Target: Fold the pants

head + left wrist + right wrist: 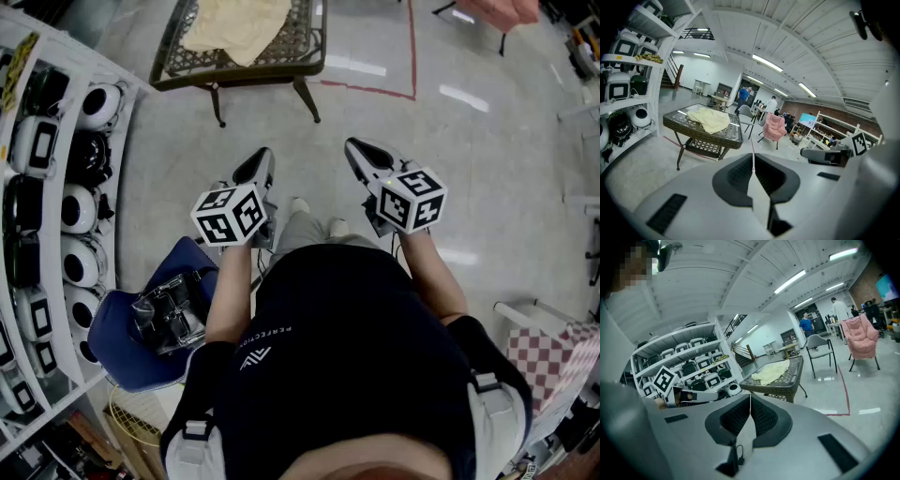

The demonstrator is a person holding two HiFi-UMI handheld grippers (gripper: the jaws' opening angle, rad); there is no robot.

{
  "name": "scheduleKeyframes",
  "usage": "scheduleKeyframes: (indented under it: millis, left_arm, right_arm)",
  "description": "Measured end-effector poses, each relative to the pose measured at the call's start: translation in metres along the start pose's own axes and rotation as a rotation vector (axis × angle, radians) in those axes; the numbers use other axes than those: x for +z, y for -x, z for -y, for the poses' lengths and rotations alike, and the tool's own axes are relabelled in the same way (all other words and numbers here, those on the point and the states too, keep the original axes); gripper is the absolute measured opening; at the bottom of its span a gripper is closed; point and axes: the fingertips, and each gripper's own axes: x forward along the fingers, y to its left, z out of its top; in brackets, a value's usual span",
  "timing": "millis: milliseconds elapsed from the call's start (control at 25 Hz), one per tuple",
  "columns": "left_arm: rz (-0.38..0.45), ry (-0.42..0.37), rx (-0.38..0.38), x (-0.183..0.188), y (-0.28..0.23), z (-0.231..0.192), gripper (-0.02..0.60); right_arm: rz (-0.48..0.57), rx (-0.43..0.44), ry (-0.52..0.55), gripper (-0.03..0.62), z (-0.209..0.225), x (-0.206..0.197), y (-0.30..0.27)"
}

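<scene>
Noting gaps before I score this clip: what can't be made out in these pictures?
- Yellow cloth on the table: the head view's top edge cuts it off, and it is small in both gripper views, so whether it is pants, or folded, is unclear.
- Black object on the blue chair: in the head view it is tangled and glossy; what it is cannot be told.

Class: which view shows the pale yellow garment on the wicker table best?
The left gripper view: the garment lies whole and clearest. The head view crops it at the top; the right gripper view shows it foreshortened.
</scene>
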Motion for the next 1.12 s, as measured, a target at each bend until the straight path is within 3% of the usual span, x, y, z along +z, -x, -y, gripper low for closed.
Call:
scheduleKeyframes:
  millis: [1120]
  left_arm:
    - [0.02,0.016,0.055,0.019,-0.011,-0.022,0.021]
  right_arm:
    - [-0.021,0.072,-0.036,0.038,0.014,0.009,-0.018]
